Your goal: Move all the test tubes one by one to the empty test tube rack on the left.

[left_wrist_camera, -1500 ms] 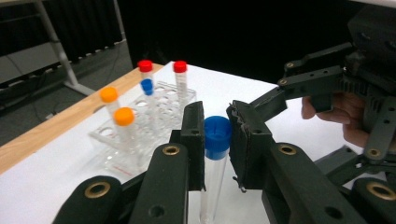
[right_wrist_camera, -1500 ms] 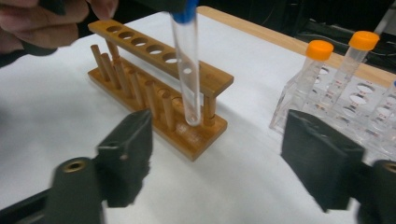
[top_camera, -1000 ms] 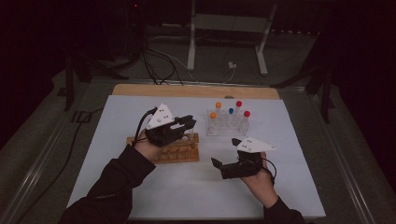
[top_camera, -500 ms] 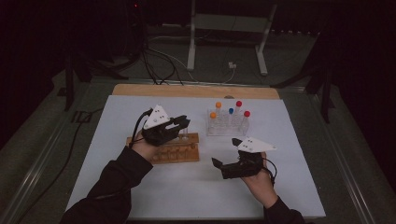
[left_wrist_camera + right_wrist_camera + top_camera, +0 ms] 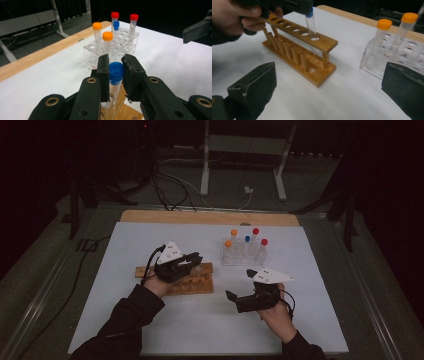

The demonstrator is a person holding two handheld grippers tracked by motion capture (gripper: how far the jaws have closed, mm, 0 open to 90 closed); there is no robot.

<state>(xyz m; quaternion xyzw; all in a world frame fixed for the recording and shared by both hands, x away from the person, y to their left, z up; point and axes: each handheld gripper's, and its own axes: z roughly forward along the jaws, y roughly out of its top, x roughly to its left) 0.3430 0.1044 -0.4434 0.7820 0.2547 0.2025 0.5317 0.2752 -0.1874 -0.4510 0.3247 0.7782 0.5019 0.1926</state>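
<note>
left gripper [image 5: 192, 260]: clamping a blue-capped tube [image 5: 115, 75], holding it upright with its lower end in an end hole of the wooden rack [image 5: 312, 60] | right gripper [image 5: 231, 296]: hovering with jaws gaping wide, gripping nothing, near the clear rack [image 5: 243, 256]

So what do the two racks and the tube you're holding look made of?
Brown rack: looks like varnished wood, with visible grain and dowel posts. Clear rack: see-through, likely acrylic or similar plastic. Tube in the left hand-held gripper: transparent plastic or glass, cannot tell which; its blue cap looks like matte plastic.
</note>
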